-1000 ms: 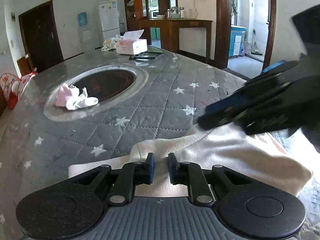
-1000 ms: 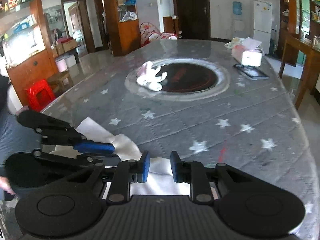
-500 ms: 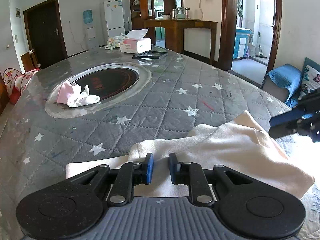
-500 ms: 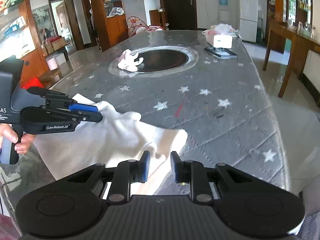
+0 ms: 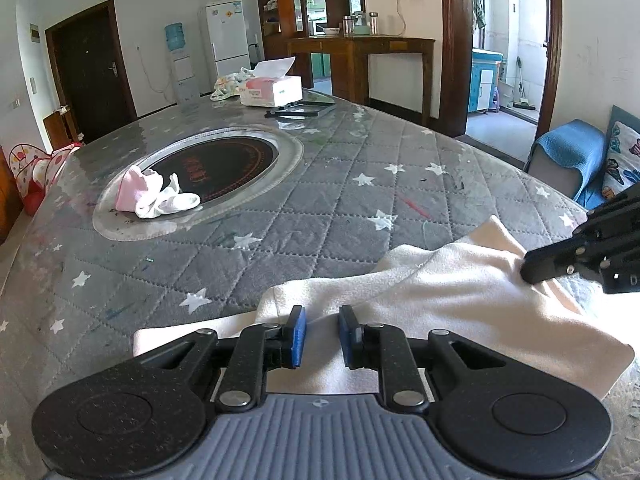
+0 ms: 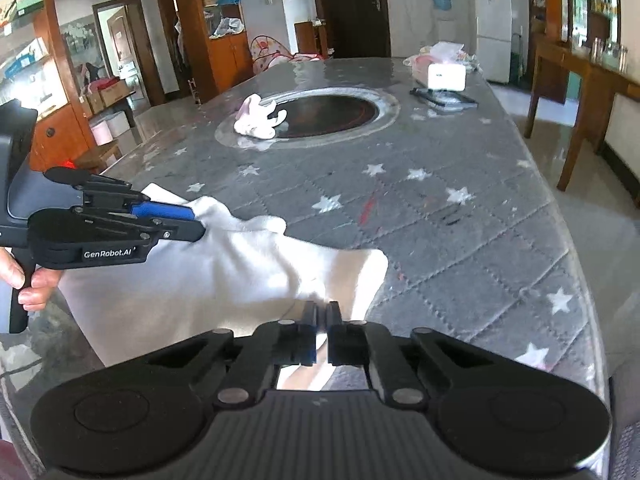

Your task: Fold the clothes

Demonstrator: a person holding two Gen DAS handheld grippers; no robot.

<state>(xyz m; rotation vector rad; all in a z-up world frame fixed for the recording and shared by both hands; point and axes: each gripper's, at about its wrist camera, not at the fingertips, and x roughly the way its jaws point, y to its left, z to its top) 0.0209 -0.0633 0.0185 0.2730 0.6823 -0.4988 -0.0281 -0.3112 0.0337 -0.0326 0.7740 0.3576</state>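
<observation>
Quilted table (image 6: 460, 240) bears a rumpled, unfolded white garment (image 6: 192, 280); right gripper (image 6: 322, 334) pinches its edge, left gripper (image 5: 322, 336) stands slightly parted over it.

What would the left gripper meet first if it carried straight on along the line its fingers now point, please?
Most likely the cream cloth: the left gripper points down at it, and cloth fills the gap between its fingers. Beyond lies the grey starred table cover. How near the fingertips are is unclear.

Counted on the one quilted grey table (image 5: 320, 200) are one cream garment (image 5: 460, 300), one small bundle of pink and white cloth (image 5: 156, 198), one tissue box (image 5: 272, 90) and one flat dark tray (image 5: 304, 109), while two grippers, the left gripper (image 5: 322, 336) and the right gripper (image 6: 322, 334), are seen.
</observation>
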